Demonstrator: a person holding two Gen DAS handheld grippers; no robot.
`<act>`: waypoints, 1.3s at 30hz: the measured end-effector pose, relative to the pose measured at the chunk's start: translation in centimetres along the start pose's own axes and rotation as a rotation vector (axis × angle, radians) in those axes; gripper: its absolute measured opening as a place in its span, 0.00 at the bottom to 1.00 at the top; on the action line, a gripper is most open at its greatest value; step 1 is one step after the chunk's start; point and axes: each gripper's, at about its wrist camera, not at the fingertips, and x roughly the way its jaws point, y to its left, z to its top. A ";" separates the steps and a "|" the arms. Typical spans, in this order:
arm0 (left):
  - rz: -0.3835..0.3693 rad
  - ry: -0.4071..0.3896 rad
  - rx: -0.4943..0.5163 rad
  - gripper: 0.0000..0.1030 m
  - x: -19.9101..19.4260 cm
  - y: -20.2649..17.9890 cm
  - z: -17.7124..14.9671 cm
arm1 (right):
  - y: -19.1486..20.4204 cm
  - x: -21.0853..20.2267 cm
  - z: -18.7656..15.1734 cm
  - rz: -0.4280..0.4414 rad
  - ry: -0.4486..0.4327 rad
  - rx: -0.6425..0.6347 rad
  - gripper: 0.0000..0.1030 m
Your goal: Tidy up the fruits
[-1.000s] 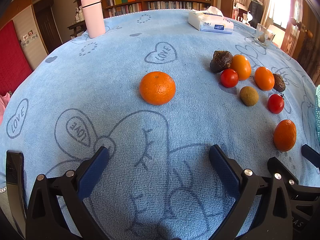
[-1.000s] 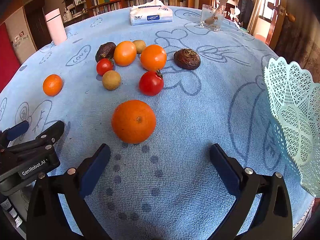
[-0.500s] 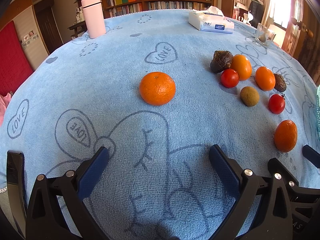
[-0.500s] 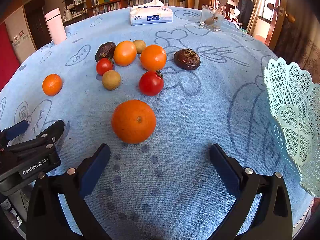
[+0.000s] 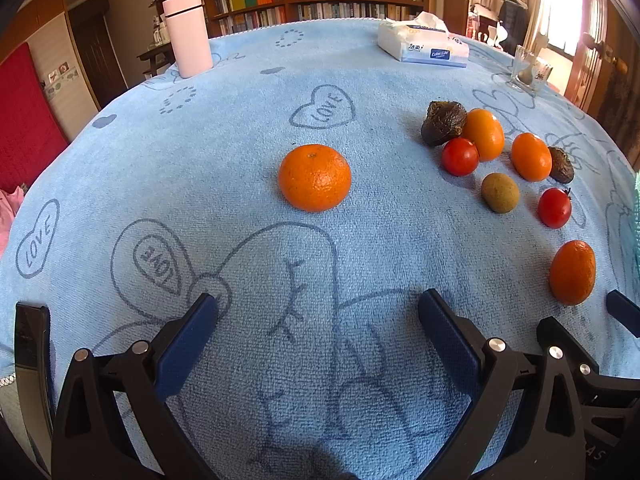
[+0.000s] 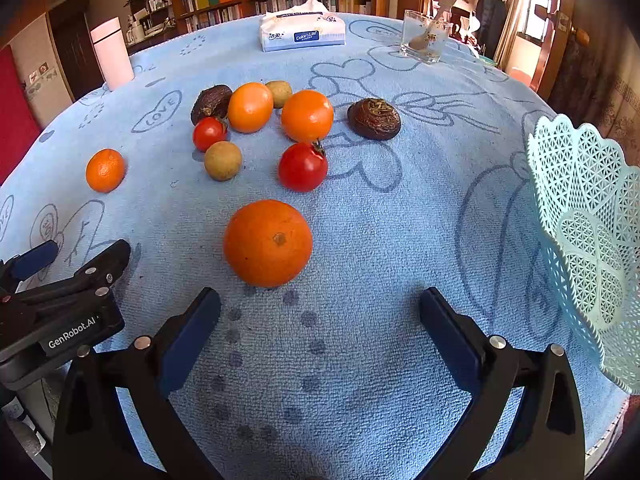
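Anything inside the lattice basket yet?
The basket shows only bare lattice on the inner wall facing the right camera; no fruit visible. Its bottom and far side run out of frame, unseen.

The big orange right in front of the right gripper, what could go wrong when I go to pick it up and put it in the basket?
1. The big orange is round and sits loose on the soft blue cloth, so an off-centre touch from the right gripper may roll it away.
2. The red tomato lies just behind it and could get nudged.
3. The lattice basket looks light and near the table edge, so a heavy drop might tip it.
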 end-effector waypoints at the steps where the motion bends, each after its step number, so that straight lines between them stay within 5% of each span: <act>1: 0.000 0.000 0.000 0.95 0.0 0.0 0.0 | 0.0 0.0 0.0 0.000 0.000 0.000 0.98; 33: 0.019 0.001 -0.002 0.95 0.0 -0.2 0.1 | -0.1 0.0 0.1 0.010 0.008 -0.003 0.98; 39: -0.040 -0.006 -0.039 0.95 -0.3 0.8 0.0 | -0.1 0.0 0.1 0.013 0.010 -0.005 0.98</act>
